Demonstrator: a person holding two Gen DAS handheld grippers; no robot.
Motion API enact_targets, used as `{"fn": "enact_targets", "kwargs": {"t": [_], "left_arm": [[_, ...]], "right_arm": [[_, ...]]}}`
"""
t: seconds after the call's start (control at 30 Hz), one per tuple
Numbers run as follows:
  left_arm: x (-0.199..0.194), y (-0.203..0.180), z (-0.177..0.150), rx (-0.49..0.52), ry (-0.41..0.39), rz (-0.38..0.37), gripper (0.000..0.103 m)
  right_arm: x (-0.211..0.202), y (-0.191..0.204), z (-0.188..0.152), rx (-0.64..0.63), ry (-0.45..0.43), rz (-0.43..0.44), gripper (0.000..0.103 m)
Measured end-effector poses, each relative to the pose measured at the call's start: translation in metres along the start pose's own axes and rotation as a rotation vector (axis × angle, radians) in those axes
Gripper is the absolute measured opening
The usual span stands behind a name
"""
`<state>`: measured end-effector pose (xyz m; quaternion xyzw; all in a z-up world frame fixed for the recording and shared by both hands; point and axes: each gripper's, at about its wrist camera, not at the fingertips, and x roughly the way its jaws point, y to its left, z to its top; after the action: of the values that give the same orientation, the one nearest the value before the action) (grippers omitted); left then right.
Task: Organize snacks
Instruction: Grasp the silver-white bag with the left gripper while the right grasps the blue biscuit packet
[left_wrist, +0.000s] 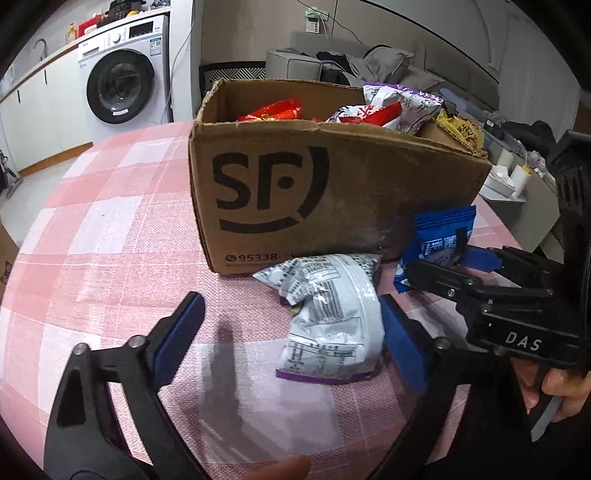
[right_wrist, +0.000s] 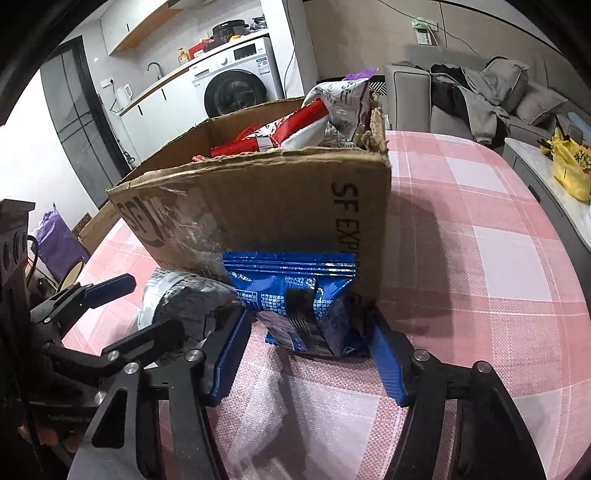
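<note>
A crumpled silver snack bag (left_wrist: 328, 317) with purple trim lies on the pink checked tablecloth (left_wrist: 110, 229) in front of a brown cardboard box (left_wrist: 332, 184). My left gripper (left_wrist: 290, 306) is open around the silver bag: the right pad is at the bag's edge and the left pad stands well clear. A blue snack bag (right_wrist: 295, 295) leans against the box wall (right_wrist: 258, 206), and my right gripper (right_wrist: 308, 325) is shut on its lower part. The box holds red snack packs (left_wrist: 273, 110) and white-and-purple bags (left_wrist: 399, 99). In the right wrist view the left gripper (right_wrist: 155, 306) is at the left, beside the silver bag (right_wrist: 177, 295).
The box stands mid-table, with checked cloth (right_wrist: 480, 258) to its right. A washing machine (left_wrist: 122, 88) stands behind on the left and a sofa with clothes (right_wrist: 480, 96) behind on the right. A yellow bag (right_wrist: 569, 166) lies on a side unit. A hand (left_wrist: 565, 387) grips the right tool.
</note>
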<state>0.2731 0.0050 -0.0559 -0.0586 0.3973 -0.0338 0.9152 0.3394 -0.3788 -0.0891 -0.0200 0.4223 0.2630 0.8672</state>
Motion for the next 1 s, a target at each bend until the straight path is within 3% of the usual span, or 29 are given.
{"fn": "enact_targets", "kwargs": {"t": [0.1,0.27,0.5,1.0], "left_arm": [[0.002,0.001,-0.001,-0.004,0.005,-0.035,0.074],[0.000,-0.005,-0.004,0.016,0.013,-0.115,0.043],[-0.003,-0.013,-0.005,0.074,-0.013,-0.102,0.040],[-0.017,-0.003,-0.012,0.071,-0.044,-0.113,0.039]], "right_arm": [[-0.001,-0.002,-0.001,0.001,-0.002,0.009,0.058],[-0.003,-0.003,-0.004,0.007,-0.002,0.019,0.055],[-0.008,-0.006,-0.008,0.019,-0.007,0.037,0.047],[-0.027,-0.004,-0.013,0.022,-0.042,0.078,0.047]]}}
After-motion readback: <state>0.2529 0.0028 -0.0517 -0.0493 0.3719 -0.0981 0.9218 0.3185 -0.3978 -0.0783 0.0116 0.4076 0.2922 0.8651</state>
